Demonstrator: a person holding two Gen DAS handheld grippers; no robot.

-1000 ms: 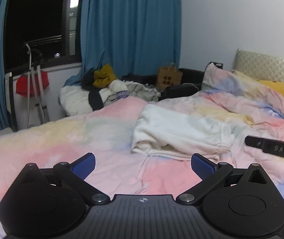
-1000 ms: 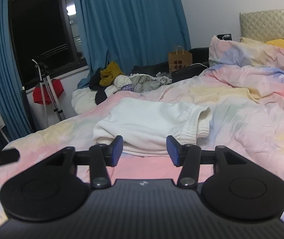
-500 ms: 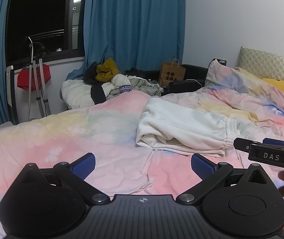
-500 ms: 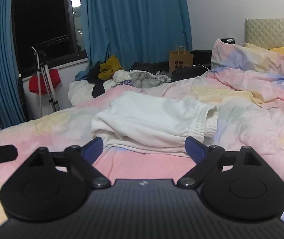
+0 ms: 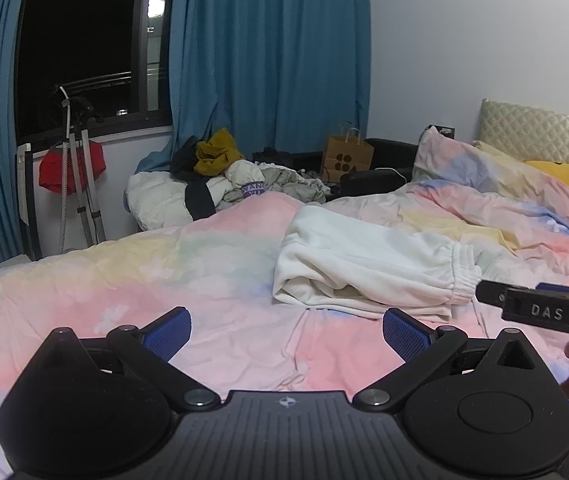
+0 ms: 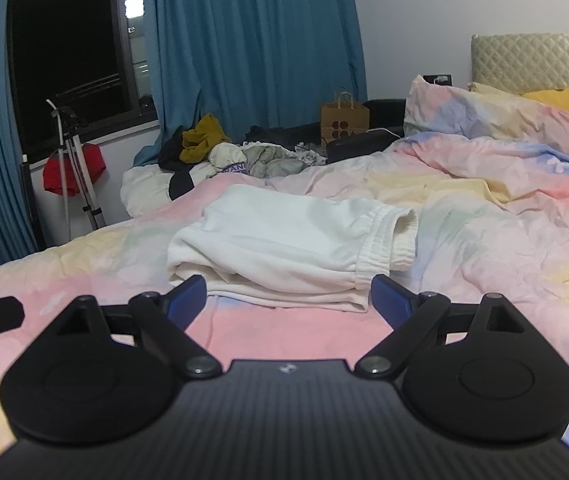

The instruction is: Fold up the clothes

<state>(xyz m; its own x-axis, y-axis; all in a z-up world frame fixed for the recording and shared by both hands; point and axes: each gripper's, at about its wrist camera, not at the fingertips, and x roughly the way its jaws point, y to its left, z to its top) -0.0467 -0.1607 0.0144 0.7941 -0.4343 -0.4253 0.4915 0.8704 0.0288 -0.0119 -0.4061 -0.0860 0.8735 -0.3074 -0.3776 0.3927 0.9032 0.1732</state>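
A folded white garment with an elastic waistband [image 5: 368, 268] lies on the pastel duvet [image 5: 164, 280]; it also shows in the right wrist view [image 6: 284, 248]. My left gripper [image 5: 286, 330] is open and empty, held above the duvet short of the garment. My right gripper [image 6: 288, 296] is open and empty, just in front of the garment's near edge. The right gripper's body shows at the right edge of the left wrist view [image 5: 544, 310].
A pile of unfolded clothes [image 5: 224, 176] lies beyond the bed's far side by the blue curtain [image 5: 268, 60]. A paper bag [image 5: 346, 158], a tripod [image 5: 80, 184], pillows [image 6: 484, 108] and the headboard [image 6: 536, 60] surround the bed.
The right gripper has opened wide. Both grippers have pulled back from the white garment and risen a little; the garment stays folded on the duvet.
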